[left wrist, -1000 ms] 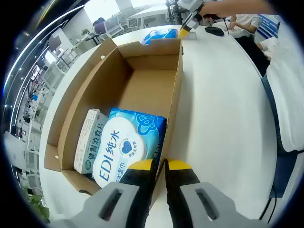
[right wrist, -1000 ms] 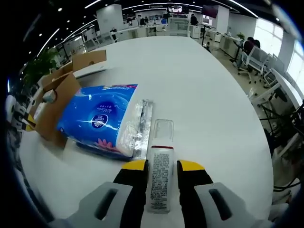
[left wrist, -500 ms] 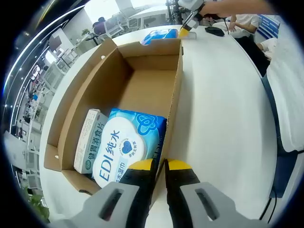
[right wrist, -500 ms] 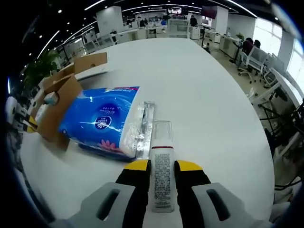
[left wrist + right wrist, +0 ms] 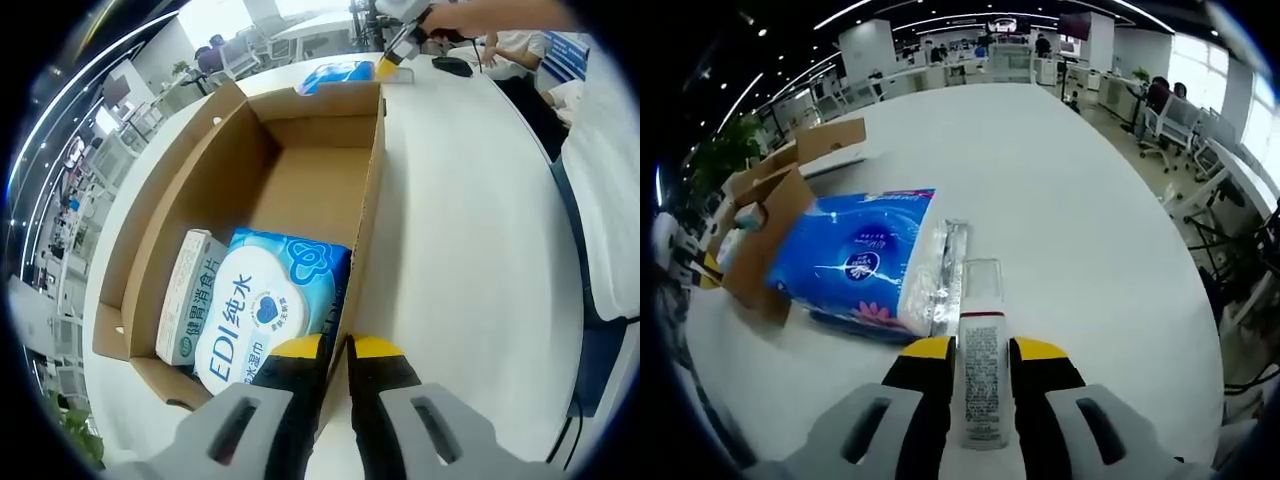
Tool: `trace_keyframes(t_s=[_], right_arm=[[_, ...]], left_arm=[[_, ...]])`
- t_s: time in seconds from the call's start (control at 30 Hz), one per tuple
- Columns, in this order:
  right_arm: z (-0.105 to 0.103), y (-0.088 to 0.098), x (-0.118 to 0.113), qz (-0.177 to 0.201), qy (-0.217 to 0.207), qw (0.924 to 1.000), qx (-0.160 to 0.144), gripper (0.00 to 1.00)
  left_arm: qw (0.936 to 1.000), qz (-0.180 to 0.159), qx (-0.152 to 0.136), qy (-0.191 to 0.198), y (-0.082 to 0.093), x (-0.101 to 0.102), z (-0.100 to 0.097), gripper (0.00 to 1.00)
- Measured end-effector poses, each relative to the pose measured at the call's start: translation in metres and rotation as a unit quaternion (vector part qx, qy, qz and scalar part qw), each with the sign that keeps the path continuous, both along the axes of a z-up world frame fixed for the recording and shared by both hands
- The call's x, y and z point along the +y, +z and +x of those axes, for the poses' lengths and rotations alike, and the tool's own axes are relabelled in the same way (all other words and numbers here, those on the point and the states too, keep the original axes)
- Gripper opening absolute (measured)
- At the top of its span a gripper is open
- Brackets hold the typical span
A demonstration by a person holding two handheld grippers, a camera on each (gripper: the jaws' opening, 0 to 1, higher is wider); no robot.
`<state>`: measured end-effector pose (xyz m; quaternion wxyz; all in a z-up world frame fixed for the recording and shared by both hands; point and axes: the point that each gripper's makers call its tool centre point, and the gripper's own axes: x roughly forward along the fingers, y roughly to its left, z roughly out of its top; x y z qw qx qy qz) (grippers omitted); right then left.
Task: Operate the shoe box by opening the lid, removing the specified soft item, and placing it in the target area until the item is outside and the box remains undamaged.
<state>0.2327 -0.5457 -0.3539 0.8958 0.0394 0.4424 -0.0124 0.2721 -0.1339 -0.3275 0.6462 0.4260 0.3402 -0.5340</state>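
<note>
Left tongs pinching box wall; right tongs pinching bottle, tissue pack beside.

White table, office desks and chairs beyond.

A long white tabletop carries an open cardboard shoe box, its brown flaps spread wide. Just beyond the box's far end lies a blue plastic-wrapped tissue pack on its side, close against the cardboard. Beside the pack, on the side away from the box, a small clear-capped bottle lies flat on the white surface. Farther along the tabletop from the box sits a dark computer mouse.
</note>
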Motion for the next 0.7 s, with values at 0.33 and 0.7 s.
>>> trace_keyframes(t_s=[0.33, 0.7], right_arm=[[0.0, 0.006, 0.0, -0.005, 0.002, 1.0, -0.007, 0.25], [-0.001, 0.021, 0.002, -0.016, 0.015, 0.9997, -0.012, 0.29]], left_arm=[[1.0, -0.001, -0.001, 0.0, 0.0, 0.0, 0.0, 0.08], [1.0, -0.001, -0.002, -0.002, 0.0, 0.0, 0.0, 0.08]])
